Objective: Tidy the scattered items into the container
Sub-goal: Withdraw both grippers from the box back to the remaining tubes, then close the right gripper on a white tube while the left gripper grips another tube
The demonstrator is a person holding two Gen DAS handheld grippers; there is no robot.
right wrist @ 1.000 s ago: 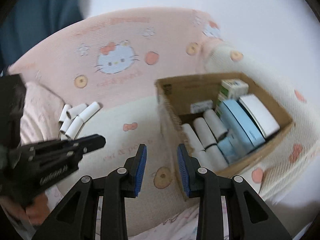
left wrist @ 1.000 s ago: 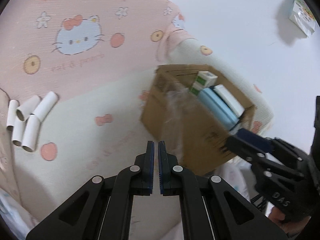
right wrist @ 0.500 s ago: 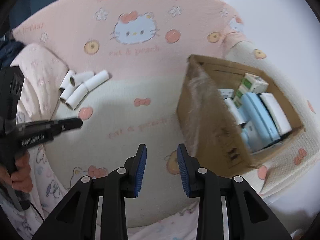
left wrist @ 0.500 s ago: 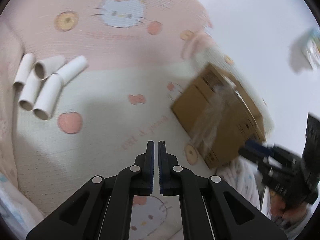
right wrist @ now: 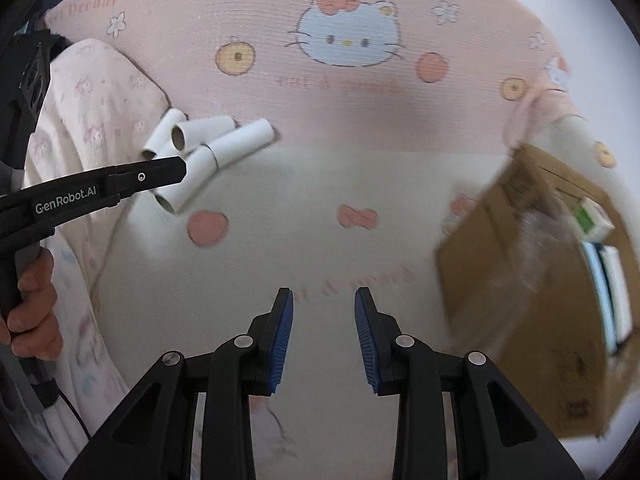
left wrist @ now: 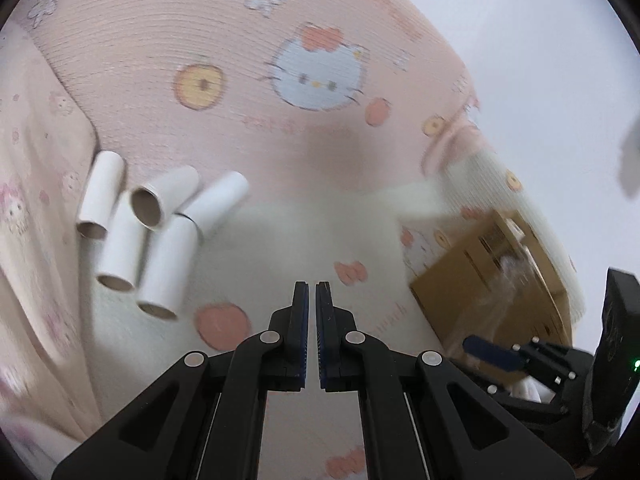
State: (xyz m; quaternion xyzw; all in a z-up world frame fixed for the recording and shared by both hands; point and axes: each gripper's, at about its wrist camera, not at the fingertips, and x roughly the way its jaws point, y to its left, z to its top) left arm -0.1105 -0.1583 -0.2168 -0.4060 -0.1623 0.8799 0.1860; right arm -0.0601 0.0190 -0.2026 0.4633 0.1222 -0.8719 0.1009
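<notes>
Nearest you, your left gripper (left wrist: 311,286) was closed with nothing between its blue pads, only a thin slit showing. Your right gripper (right wrist: 323,300) stood part open and empty over the cream blanket (right wrist: 304,248). Your hand (right wrist: 34,304) gripped the left tool's handle at the left edge of the right wrist view. Beyond the left fingertips, up and to the left, a cluster of white cardboard tubes (left wrist: 160,232) lay touching one another on the blanket, just beside a pale floral cloth (left wrist: 28,200). Off to the right sat the cardboard box (right wrist: 532,280), well apart from the tubes, already holding several packages (right wrist: 592,220). Farthest back, the blanket's pink cartoon-cat section (right wrist: 348,32) curved upward.
</notes>
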